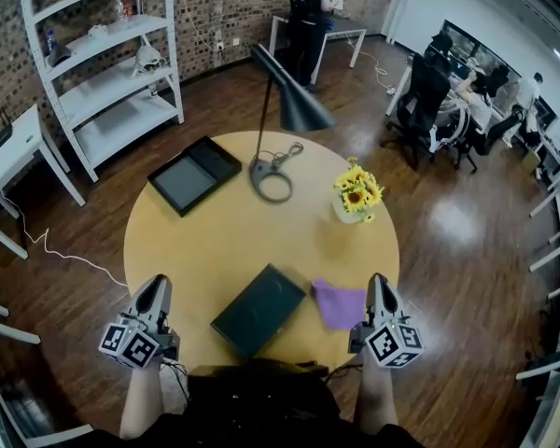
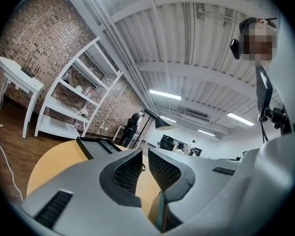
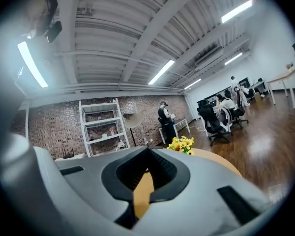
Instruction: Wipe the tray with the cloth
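Note:
A dark rectangular tray (image 1: pixel 259 310) lies tilted on the round yellow table (image 1: pixel 215 250), near its front edge. Just to the tray's right a purple cloth (image 1: pixel 341 304) lies flat, touching the tray's corner. My left gripper (image 1: pixel 156 283) hovers at the table's front left edge, left of the tray, shut with nothing in it. Right of the cloth, at the front right edge, is my right gripper (image 1: pixel 380 280), also shut and empty. In the left gripper view the jaws (image 2: pixel 143 156) stand together; in the right gripper view the jaws (image 3: pixel 147 150) meet at the tips.
A second black tray (image 1: pixel 194 175) sits at the table's back left. A black lamp (image 1: pixel 292 101) with a ring base (image 1: pixel 271 183) stands at the back middle, a sunflower vase (image 1: pixel 357 196) at the right. White shelving (image 1: pixel 112 73) stands beyond the table, and people work at desks farther off.

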A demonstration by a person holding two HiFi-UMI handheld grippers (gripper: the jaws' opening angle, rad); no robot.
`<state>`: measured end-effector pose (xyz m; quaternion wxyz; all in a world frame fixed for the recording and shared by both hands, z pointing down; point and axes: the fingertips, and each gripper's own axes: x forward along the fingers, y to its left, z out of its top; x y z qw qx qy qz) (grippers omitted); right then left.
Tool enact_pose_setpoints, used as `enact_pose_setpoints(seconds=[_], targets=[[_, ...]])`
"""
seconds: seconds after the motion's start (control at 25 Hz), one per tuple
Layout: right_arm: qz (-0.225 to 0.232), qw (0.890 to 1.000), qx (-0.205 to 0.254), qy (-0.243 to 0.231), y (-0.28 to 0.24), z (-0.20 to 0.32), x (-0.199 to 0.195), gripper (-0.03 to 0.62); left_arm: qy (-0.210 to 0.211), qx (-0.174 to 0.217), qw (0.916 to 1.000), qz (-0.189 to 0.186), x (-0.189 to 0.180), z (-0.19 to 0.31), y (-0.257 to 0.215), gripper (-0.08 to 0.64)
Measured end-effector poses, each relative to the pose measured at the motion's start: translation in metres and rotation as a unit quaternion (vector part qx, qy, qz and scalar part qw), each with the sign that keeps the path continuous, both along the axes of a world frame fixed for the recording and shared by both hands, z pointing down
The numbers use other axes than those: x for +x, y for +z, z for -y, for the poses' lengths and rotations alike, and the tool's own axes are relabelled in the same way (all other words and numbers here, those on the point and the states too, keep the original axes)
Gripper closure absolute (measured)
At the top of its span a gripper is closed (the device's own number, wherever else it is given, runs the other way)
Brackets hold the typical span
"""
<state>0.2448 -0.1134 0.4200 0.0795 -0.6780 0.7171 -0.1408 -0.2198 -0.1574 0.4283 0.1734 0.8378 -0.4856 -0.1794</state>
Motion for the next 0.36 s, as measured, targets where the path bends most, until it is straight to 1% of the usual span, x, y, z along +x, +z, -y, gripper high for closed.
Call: enact_pose_setpoints(seconds=[0.16, 0.36], targets=[[-0.004, 1.000, -0.009, 0.003, 0.004, -0.002, 0.005, 0.592, -0.014, 0.012, 0.9998, -0.010, -0.008, -0.002, -0.008, 0.534], [0.006, 1.000, -0.010, 0.017, 0.004, -0.007, 0.005, 0.592, -0.023, 0.007, 0.9997, -0.008, -0.021, -0.004, -0.015, 0.534]])
